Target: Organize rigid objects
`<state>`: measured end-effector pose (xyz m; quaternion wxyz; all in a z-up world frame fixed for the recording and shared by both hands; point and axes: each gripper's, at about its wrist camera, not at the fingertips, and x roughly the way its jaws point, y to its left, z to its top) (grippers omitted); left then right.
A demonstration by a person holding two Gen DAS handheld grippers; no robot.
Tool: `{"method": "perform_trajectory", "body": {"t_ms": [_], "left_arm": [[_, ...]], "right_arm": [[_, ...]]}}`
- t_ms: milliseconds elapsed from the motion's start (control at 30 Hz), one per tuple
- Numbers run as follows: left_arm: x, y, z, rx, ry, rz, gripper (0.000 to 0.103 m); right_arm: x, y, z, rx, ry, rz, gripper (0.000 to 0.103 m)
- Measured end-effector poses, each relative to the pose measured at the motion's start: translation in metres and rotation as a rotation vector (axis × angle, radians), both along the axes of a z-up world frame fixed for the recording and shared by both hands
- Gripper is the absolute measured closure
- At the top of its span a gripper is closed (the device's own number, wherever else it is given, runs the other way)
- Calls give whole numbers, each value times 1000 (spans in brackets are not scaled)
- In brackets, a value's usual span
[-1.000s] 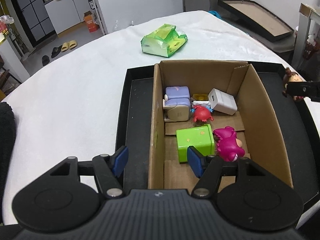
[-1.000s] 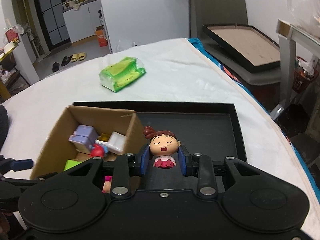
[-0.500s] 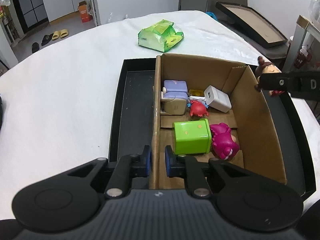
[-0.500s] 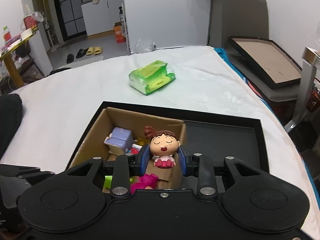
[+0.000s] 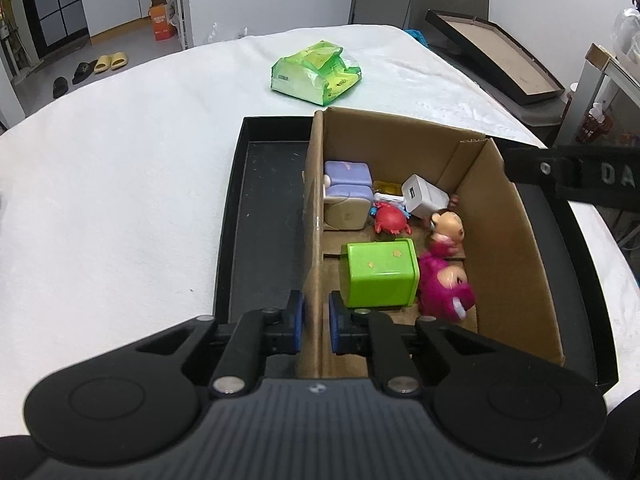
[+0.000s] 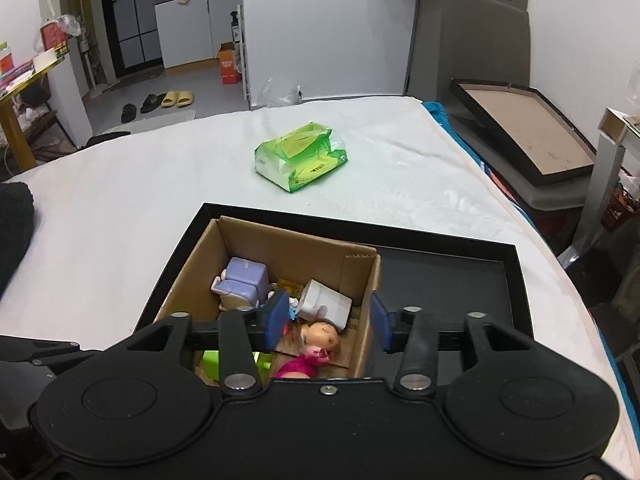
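Note:
A cardboard box [image 5: 500, 248] stands in a black tray [image 5: 260, 208] on the white table. My left gripper [image 5: 316, 326] is shut on the box's left wall near its front corner. My right gripper [image 6: 329, 322] hangs over the box's right side, and its jaws are opening with nothing pressed between them. The doll [image 6: 320, 338] with brown hair and a pink dress lies loose in the box [image 6: 208, 264] below them, beside the white charger [image 5: 424, 196]. Also in the box are a green cube [image 5: 378, 272], a magenta figure [image 5: 444, 284], a red crab [image 5: 388, 220] and a lilac toy [image 5: 346, 176].
A green tissue pack [image 6: 300, 156] lies on the table beyond the tray [image 6: 448, 280]. A dark cloth [image 6: 14, 216] sits at the table's left edge. A black-framed board [image 6: 528, 128] leans off the table at the right.
My left gripper closed onto the box's left wall. The right gripper carried the doll left over the box and opened, and the doll dropped in beside the charger.

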<state>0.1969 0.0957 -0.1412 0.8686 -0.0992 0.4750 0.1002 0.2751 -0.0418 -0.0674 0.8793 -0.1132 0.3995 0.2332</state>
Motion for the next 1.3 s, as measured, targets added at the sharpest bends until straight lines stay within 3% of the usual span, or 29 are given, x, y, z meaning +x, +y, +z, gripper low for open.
{"method": "perform_trajectory", "body": {"t_ms": [167, 600, 767, 867, 1167, 1300], "left_arm": [[-1, -2, 4, 7, -2, -8, 90], [-13, -6, 28, -17, -29, 5, 80], [-17, -9, 40, -11, -23, -12, 57], [-19, -10, 52, 6, -29, -15, 48], [-28, -20, 96, -4, -57, -57, 28], [-35, -27, 109, -14, -66, -80, 24]], "right_arm": [[-7, -13, 1, -2, 2, -19, 53], [-26, -52, 9, 36, 28, -75, 17], [-30, -59, 13, 71, 44, -90, 7], [-33, -63, 17, 96, 49, -102, 0], [-40, -83, 38, 148, 52, -139, 0], [-43, -90, 44, 135, 63, -163, 0]]}}
